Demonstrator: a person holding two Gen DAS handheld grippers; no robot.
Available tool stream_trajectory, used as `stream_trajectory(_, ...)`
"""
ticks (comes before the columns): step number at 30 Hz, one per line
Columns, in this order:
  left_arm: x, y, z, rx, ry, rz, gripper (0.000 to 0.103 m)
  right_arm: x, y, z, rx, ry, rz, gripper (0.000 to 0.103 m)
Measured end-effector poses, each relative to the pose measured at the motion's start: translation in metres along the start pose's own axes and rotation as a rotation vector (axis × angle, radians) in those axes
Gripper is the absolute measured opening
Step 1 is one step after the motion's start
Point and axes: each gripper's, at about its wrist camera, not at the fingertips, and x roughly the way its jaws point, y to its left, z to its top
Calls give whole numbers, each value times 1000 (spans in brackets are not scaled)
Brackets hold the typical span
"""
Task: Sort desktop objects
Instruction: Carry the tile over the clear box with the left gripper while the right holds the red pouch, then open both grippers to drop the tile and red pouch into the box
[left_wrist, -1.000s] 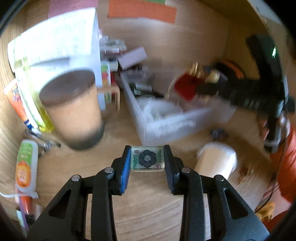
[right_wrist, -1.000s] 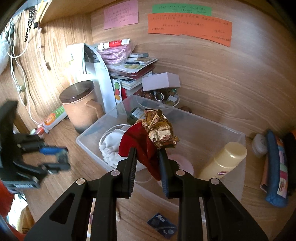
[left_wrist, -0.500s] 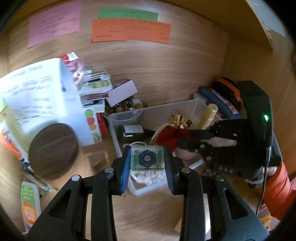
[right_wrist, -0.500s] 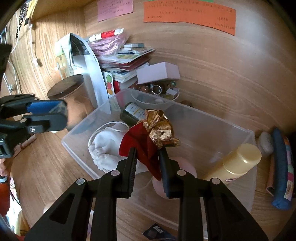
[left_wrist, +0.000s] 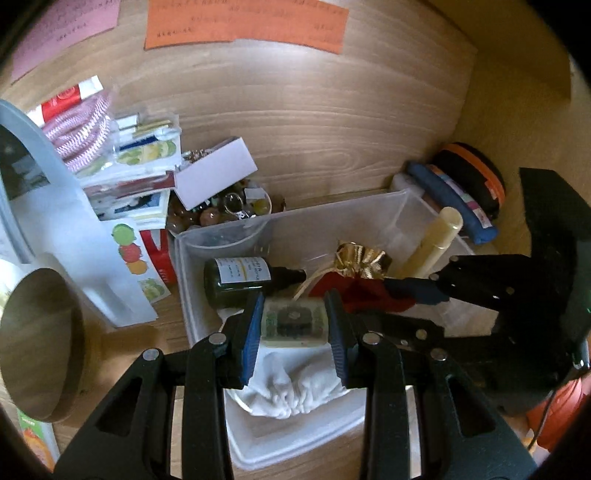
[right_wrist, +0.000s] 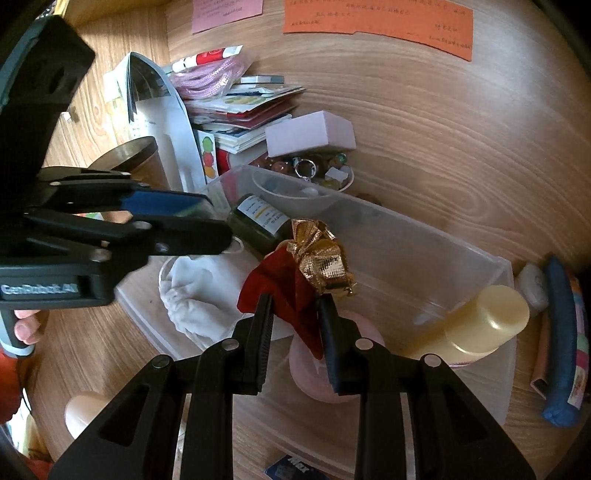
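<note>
My left gripper (left_wrist: 293, 326) is shut on a small square green patterned block (left_wrist: 293, 323) and holds it over the clear plastic bin (left_wrist: 369, 206). My right gripper (right_wrist: 295, 332) is shut on a red and gold drawstring pouch (right_wrist: 295, 280), also over the bin (right_wrist: 461, 251). The pouch shows in the left wrist view (left_wrist: 354, 273). The left gripper (right_wrist: 207, 221) reaches in from the left in the right wrist view. In the bin lie a dark green bottle (left_wrist: 236, 280), a white cloth bag (left_wrist: 291, 387) and a cream bottle (right_wrist: 476, 325).
A brown lidded cup (left_wrist: 37, 347) stands left of the bin. A stack of booklets and a white box (right_wrist: 310, 133) sit behind it, with a bowl of beads (left_wrist: 221, 210). A blue pencil case (right_wrist: 561, 339) lies right of the bin. A beige cap (right_wrist: 83, 410) stands in front.
My left gripper has moved forward and right with the block, from above the desk to over the bin. My right gripper has lowered slightly toward the bin with the pouch.
</note>
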Motion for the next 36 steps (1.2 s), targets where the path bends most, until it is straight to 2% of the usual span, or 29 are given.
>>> stream_trajectory(5,7,1,1,-11,14,-16,33,-2,6,-1,-27,-19,-18,27)
stream_trajectory(7,7,2,2,-15,14,-16,33,-5,8,-1,-32,-29,-15,39)
stream_trajectory(9,5,2,2,-13,8,-13,33,-8,11,-2,-42,-44,-33,46)
stream_trajectory(16,-4,3,3,-22,-12,-22,34,-12,24,-3,-84,-56,-59,53)
stream_trajectory(20,-11,3,4,-21,-31,-20,44,-19,31,-2,-94,-70,-79,57)
stream_trajectory(25,-28,-7,5,6,-69,-12,53,-33,37,-1,-106,-99,-132,72)
stream_trajectory(27,-38,-13,5,18,-91,-4,63,-42,39,-1,-110,-110,-161,77)
stream_trajectory(32,-61,-25,0,38,-136,12,73,-62,43,-6,-125,-128,-214,80)
stream_trajectory(36,-75,-34,-8,54,-144,38,74,-77,42,-14,-112,-138,-233,82)
